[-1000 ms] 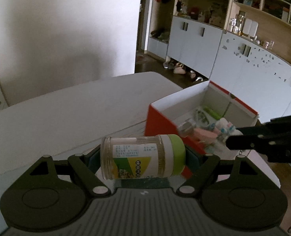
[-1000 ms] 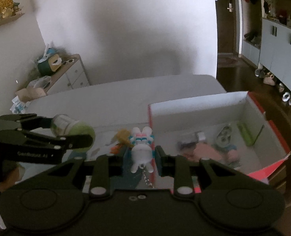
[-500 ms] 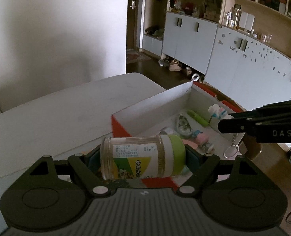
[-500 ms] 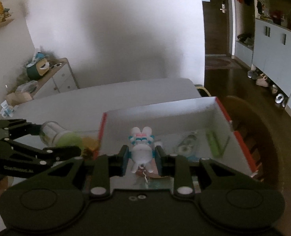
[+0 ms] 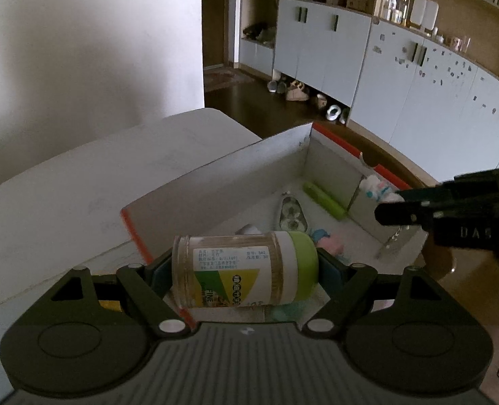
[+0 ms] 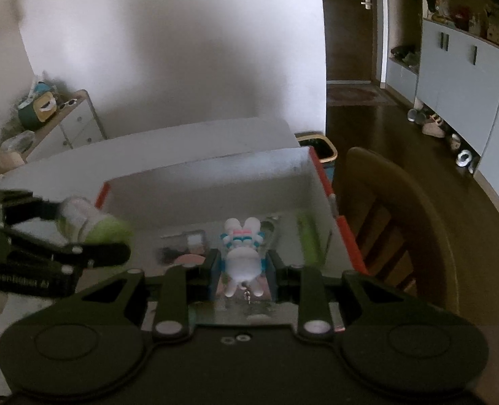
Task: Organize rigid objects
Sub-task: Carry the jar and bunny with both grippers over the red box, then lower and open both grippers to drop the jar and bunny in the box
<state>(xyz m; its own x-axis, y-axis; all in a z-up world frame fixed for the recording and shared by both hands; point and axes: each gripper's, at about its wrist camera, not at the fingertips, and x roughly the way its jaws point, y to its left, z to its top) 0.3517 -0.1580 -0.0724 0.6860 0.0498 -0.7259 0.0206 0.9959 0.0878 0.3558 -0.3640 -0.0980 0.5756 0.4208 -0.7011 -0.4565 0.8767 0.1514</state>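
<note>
Both grippers are over the box (image 5: 222, 172) now: left gripper (image 5: 246, 270) brings the jar (image 5: 242, 266), right gripper (image 6: 243, 270) the bunny keychain (image 6: 242, 256).

The box (image 5: 215, 182) sits on the table (image 5: 80, 175), near its right end. A chair (image 6: 401, 209) is just right of it. Cabinets (image 5: 401, 77) stand behind, across the floor.

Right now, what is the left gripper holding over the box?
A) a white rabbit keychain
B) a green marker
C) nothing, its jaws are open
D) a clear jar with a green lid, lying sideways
D: in the left wrist view the left gripper is clamped on the jar, which lies sideways with its green lid to the right, above the near end of the box; the rabbit keychain is in the right gripper.
</note>
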